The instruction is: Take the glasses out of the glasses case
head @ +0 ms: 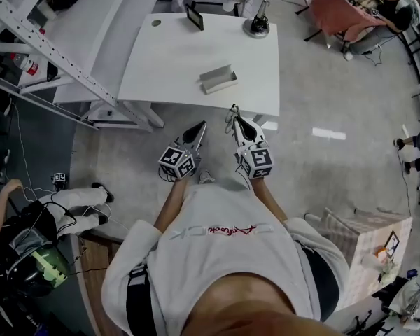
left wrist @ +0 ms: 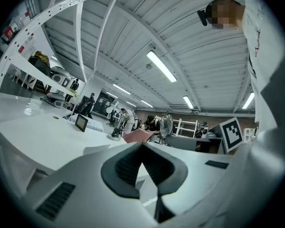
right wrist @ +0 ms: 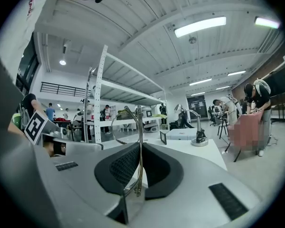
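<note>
currently, reading left to right: the left gripper (head: pixel 198 129) is held level in front of me, off the near edge of the table (head: pixel 161 61) and above bare floor (head: pixel 322 159). its own view shows the pads pressed together at the tips with nothing between them (left wrist: pixel 142 146), so it is idle. next, the glasses case (head: pixel 218 78) lies open near the middle of the table, well apart from both grippers, and it looks empty from the head view, though it is too small to be sure. to its right, the right gripper (head: pixel 236 117) has its pads pinched on the glasses (right wrist: pixel 139 125). they are a thin wire frame held edge-on, with one rim looping up and out past the tips. i judge the removal itself as done, with only the set-down left. risks from here: the hold is on a narrow wire, so a quick swing could let the frame pivot or slide out, and at this spot it would fall to the floor, not the table. squeezing harder could bend the wire. the rim sticks out beyond the jaws and the left gripper sits just beside it, so bringing the two together could snag or twist the frame. the left gripper gives the glasses no support, so nothing would catch a slip.
</note>
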Available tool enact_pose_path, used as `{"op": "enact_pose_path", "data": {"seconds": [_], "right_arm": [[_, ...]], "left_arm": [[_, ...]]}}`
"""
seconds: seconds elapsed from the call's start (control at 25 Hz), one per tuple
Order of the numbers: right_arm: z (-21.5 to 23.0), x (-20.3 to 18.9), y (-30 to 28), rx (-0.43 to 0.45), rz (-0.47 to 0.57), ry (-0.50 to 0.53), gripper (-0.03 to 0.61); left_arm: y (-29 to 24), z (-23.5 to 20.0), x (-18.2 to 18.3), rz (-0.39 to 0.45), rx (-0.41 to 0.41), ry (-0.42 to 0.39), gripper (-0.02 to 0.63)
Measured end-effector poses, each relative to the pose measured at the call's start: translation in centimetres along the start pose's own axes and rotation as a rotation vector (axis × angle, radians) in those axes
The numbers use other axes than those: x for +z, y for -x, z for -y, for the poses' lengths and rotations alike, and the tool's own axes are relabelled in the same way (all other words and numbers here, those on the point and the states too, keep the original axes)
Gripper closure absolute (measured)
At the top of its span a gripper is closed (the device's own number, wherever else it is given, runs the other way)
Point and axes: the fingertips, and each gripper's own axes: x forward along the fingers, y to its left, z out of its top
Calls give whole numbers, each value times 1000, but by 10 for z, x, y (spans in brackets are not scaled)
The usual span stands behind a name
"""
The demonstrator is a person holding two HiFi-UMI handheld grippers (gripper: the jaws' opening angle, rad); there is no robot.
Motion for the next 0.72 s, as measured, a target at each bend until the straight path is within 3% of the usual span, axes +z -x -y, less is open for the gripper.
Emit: {"op": "enact_pose_path", "data": {"seconds": [0.72], "right_arm": [[-25,-16,113,102,-20,-8,566]], "left_arm": [[39,112,-46,-3,55,7,614]]}}
